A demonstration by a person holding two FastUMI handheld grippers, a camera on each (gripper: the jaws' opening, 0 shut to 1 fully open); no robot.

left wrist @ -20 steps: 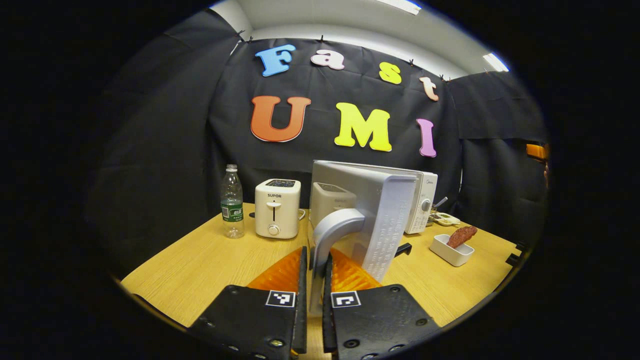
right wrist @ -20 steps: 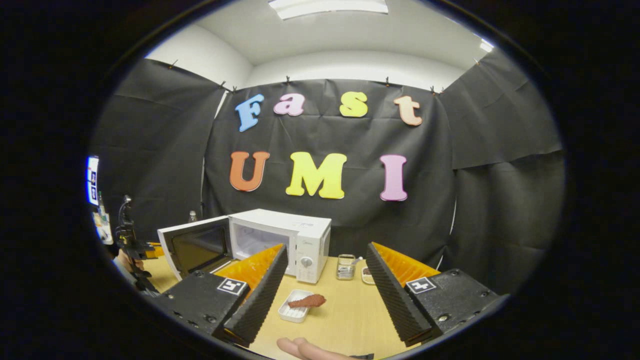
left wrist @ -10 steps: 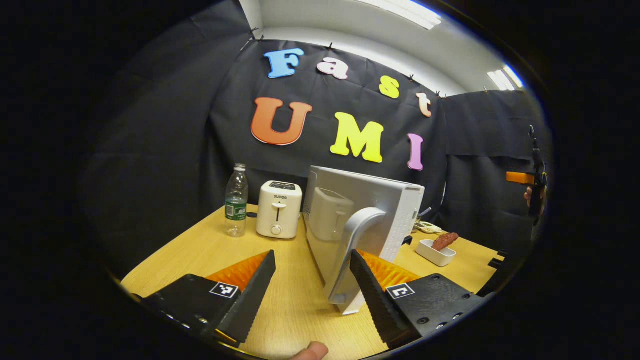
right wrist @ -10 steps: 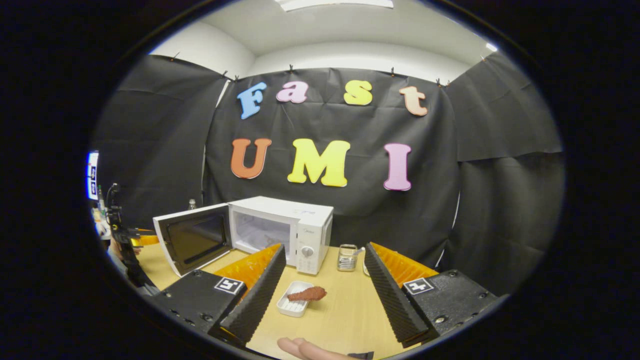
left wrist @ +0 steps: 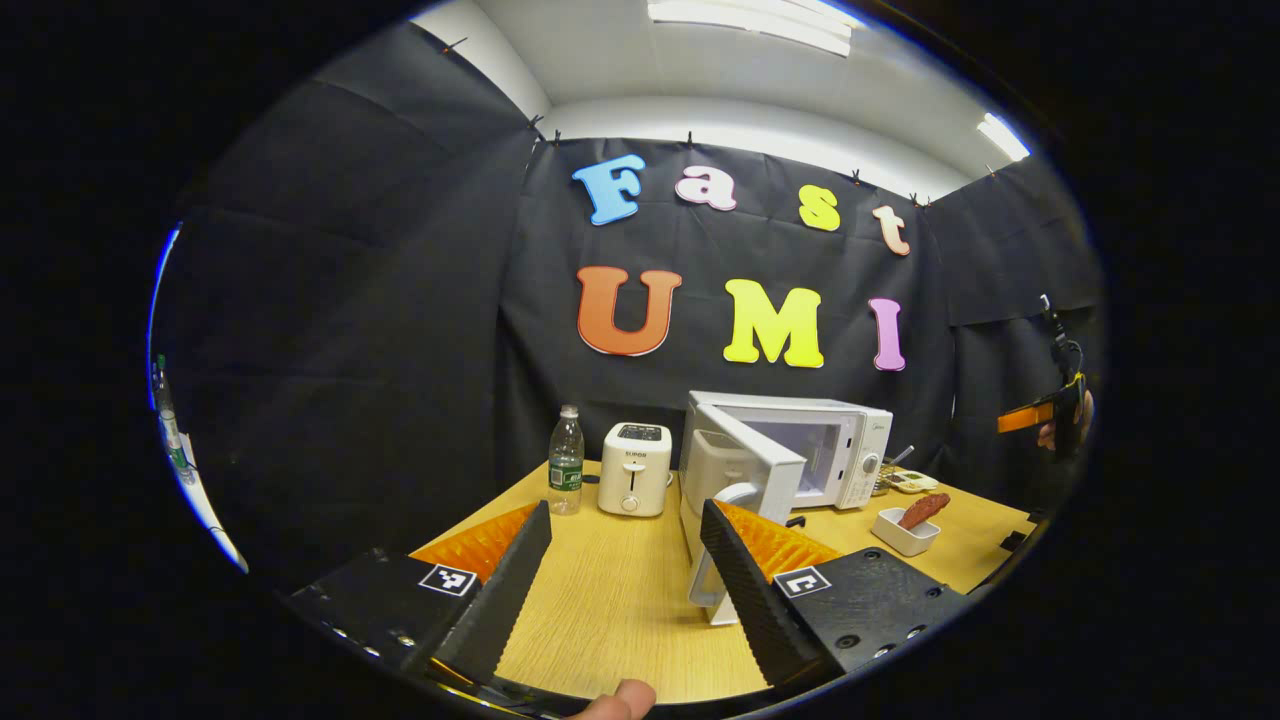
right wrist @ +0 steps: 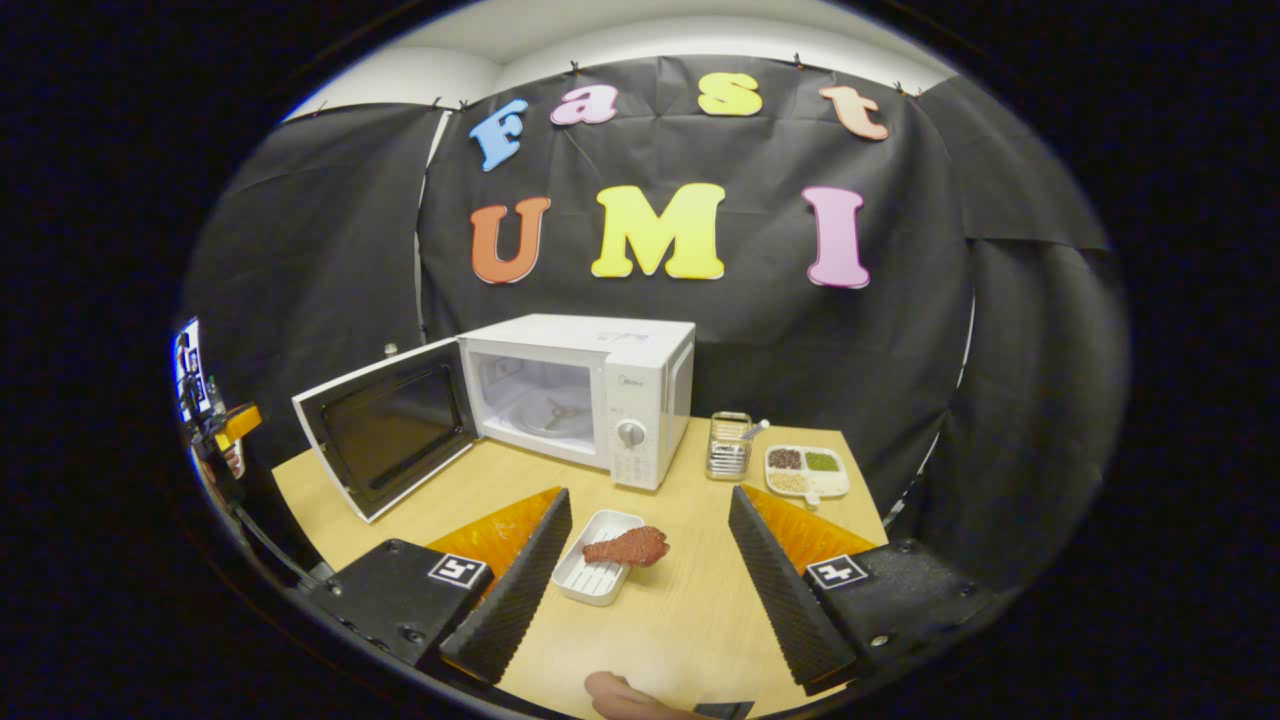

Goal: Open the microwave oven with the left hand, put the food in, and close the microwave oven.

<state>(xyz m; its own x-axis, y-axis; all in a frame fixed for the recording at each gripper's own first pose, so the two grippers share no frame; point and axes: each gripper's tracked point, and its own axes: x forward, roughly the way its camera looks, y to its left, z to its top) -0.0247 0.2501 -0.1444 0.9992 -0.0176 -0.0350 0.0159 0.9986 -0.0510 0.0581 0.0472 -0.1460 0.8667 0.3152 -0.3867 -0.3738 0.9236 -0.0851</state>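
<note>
With the microwave [right wrist: 580, 395] door [right wrist: 385, 440] swung wide so the cavity is reachable, the left gripper [left wrist: 625, 575] hangs spread and empty near the handle [left wrist: 722, 545]. Also spread and empty, the right gripper [right wrist: 650, 575] frames the drumstick [right wrist: 628, 547] in its white tray [right wrist: 592, 580] on the near table [right wrist: 690, 620], likely lining up a grasp.

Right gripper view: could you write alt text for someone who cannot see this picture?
An open gripper hovers over a wooden table, its two fingers either side of a small white tray holding a reddish-brown drumstick. Behind stands a white microwave with its door swung wide open, and to its right a small wire holder and a divided dish.
</note>
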